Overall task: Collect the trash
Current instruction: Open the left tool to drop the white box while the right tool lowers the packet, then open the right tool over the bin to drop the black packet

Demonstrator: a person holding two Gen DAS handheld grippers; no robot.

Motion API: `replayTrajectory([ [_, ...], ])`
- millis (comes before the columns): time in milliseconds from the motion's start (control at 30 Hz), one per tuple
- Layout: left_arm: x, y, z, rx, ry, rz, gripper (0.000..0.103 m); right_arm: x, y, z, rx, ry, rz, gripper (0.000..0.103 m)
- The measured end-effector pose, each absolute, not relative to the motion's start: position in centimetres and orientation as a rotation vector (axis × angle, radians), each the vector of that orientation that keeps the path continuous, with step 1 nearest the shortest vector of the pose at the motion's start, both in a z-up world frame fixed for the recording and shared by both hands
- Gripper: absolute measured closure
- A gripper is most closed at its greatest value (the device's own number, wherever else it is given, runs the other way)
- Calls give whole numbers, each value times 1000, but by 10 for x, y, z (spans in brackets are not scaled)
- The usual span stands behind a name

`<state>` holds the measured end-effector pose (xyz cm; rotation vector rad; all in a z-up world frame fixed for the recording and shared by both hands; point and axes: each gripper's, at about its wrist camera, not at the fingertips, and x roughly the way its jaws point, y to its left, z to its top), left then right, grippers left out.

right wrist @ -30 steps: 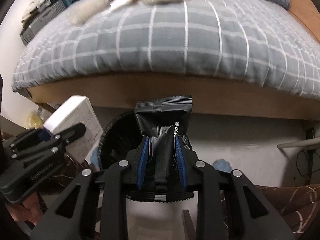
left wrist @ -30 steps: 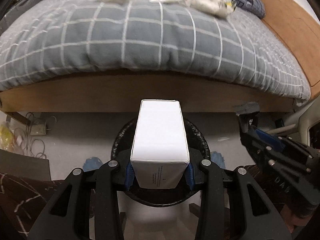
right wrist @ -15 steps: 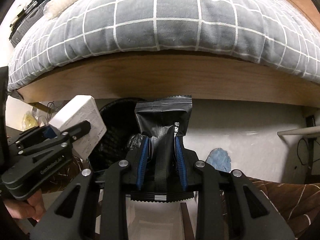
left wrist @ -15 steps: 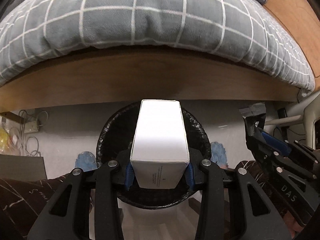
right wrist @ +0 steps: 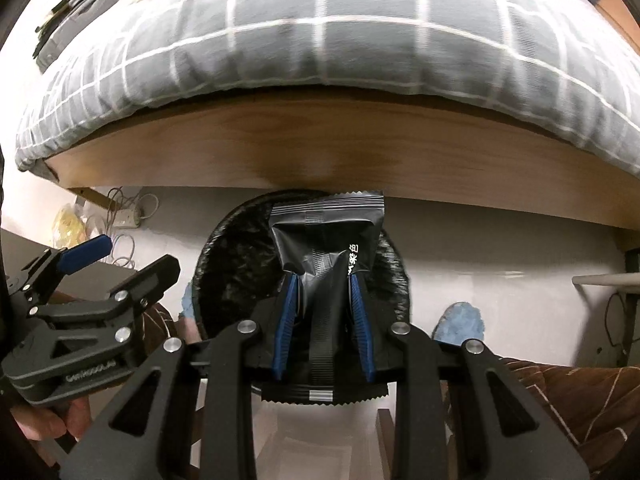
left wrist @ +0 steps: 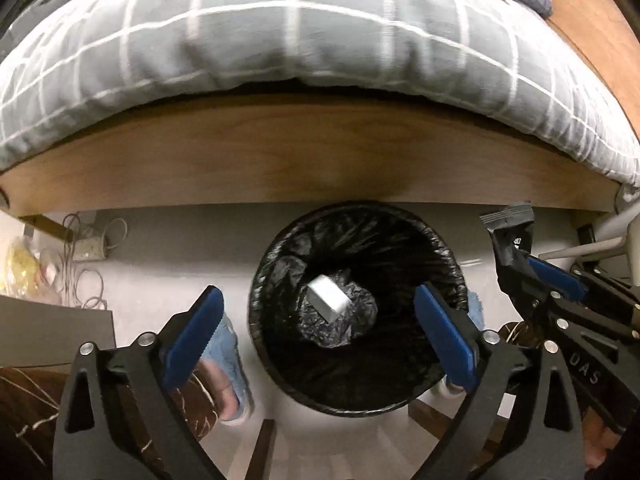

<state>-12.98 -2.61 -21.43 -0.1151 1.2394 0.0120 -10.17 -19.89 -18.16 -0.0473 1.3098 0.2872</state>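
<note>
Left claw (left wrist: 320, 336) opening above box (left wrist: 328, 302)

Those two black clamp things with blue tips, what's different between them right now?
The left gripper has its jaws spread and opening, with nothing between them; the right gripper is clamped on a black snack packet. The left one's white box already sits inside the black-lined trash bin, while the right one's packet is not yet dropped. Both point down over the bin beside the bed.

A box (left wrist: 328, 302) lies in the bin (left wrist: 448, 256), which stands on the floor (left wrist: 168, 264) before the bed (left wrist: 280, 160).
</note>
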Motion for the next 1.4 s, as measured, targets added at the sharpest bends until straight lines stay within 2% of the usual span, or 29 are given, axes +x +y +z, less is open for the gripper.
replayTrajectory([
  [600, -140, 24, -239, -160, 1295, 88, 6, -95, -148, -228, -96, 1384, 327, 74],
  [700, -140, 23, -240, -159, 1298, 94, 6, -93, -147, -231, -94, 1382, 325, 65],
  [833, -139, 21, -240, -157, 1303, 93, 6, -93, -148, -231, -95, 1378, 316, 60],
  [1000, -135, 17, -233, -117, 1277, 76, 6, -93, -148, -228, -112, 1356, 295, 42],
  [1100, -135, 17, -229, -125, 1272, 70, 6, -92, -150, -225, -118, 1347, 283, 36],
  [1400, -131, 13, -194, -125, 1195, 60, 6, -93, -157, -186, -150, 1215, 225, 14],
])
